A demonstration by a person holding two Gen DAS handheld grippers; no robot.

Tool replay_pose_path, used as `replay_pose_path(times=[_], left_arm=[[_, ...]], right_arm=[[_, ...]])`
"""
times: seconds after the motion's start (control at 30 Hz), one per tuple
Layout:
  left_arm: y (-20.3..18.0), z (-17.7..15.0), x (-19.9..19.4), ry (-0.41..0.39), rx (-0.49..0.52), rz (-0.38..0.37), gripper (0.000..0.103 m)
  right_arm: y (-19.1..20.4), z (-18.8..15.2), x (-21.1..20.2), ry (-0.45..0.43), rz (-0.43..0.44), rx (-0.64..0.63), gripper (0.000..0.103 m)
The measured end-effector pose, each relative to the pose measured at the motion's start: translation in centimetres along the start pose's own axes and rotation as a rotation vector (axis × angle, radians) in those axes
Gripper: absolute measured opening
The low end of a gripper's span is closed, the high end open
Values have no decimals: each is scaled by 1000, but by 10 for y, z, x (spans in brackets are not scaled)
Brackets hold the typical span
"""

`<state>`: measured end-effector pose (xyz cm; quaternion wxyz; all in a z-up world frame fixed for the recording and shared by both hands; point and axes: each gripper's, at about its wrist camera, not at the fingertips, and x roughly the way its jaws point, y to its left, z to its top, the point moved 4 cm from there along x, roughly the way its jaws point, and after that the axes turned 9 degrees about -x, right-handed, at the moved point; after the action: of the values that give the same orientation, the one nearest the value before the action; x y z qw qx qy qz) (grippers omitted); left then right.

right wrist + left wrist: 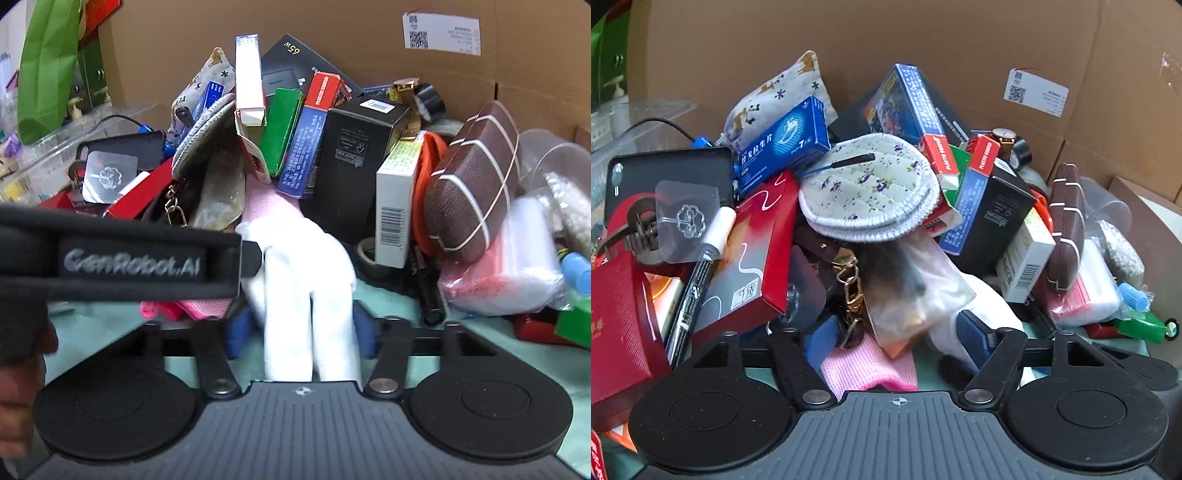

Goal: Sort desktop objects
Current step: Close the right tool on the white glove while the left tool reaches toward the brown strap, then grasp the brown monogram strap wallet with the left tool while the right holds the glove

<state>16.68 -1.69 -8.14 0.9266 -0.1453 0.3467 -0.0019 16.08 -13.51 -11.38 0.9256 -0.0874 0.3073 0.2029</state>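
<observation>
A heap of desktop objects lies against a cardboard wall. In the left wrist view my left gripper point(899, 338) is open at the foot of the heap, its blue fingers on either side of a pink knitted cloth point(866, 363) and a clear plastic bag point(916, 288). A floral round pad point(868, 188) tops the pile. In the right wrist view my right gripper point(301, 328) has its blue fingers point(364, 328) around a white glove point(310, 295); whether they press it I cannot tell. The left gripper's body point(122, 256) crosses that view at left.
Red boxes point(750, 254), a blue medicine box point(783, 144), a black box point(354, 158), a brown striped case point(472, 181), a white barcode box point(395, 199), a phone case point(668, 177) and a pink packet point(506, 273) crowd the pile. The cardboard wall point(923, 44) stands behind.
</observation>
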Motion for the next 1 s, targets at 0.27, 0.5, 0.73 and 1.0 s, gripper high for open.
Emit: replay_pose_path(times=[0.27,0.5,0.73,1.0], left_arm=[[3,-8,-10,-11,0,-1,39],[10,-21,-34,-41,6,29,8],[11,-34,-61,-61,37,32,7],[11,-67,-83,25,66,-35,24]], right_arm=[[5,1,-20,-18,57,1,13],[4,-8,-51,-32,50,10,11],[-11,-24,-84,-40,12,32,11],[-30,-43,-99,-12,-6,81,19]])
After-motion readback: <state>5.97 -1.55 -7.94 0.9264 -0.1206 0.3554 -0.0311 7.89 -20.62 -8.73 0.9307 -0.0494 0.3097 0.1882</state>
